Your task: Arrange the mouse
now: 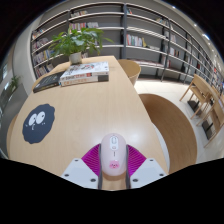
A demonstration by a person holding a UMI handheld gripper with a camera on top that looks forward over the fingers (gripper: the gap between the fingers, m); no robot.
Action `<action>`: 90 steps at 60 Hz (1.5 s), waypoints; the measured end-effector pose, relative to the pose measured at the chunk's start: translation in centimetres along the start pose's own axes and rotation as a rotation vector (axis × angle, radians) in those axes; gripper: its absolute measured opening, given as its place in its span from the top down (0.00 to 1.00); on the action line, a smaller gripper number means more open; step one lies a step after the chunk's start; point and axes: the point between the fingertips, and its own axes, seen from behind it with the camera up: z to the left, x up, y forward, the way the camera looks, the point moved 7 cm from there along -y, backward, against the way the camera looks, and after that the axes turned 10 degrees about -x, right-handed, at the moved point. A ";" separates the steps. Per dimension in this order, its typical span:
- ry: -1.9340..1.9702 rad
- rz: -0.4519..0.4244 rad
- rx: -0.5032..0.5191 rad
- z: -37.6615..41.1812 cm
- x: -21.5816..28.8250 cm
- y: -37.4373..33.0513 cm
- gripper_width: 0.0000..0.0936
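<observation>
A white and pale pink computer mouse [112, 156] sits between my gripper's [112, 160] two fingers, whose magenta pads [93, 157] press against both of its sides. The mouse is held over the near end of a light wooden table [90, 110]. A round black mouse mat with a cartoon face [39, 122] lies on the table ahead and to the left of the fingers.
A stack of books [84, 73] and a potted green plant [78, 42] stand at the table's far end. A dark book [47, 82] lies left of the stack. Bookshelves [130, 30] line the back wall. Wooden chairs [205, 95] stand at the right.
</observation>
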 end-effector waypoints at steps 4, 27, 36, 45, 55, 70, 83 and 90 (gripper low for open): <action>0.026 -0.013 -0.016 0.1 1.9 -1.1 0.66; 0.047 -0.437 0.037 16.4 23.6 -14.7 0.67; -0.053 -0.380 0.100 26.3 20.7 -11.8 0.67; -0.146 -0.211 0.098 31.4 11.9 -4.1 0.67; -0.134 -0.093 0.077 31.9 6.4 -0.9 0.67; -0.119 -0.083 0.083 31.8 5.5 0.1 0.50; -0.052 -0.096 0.035 29.4 8.1 -4.3 0.07; -0.024 -0.147 0.042 27.3 10.4 -10.5 0.07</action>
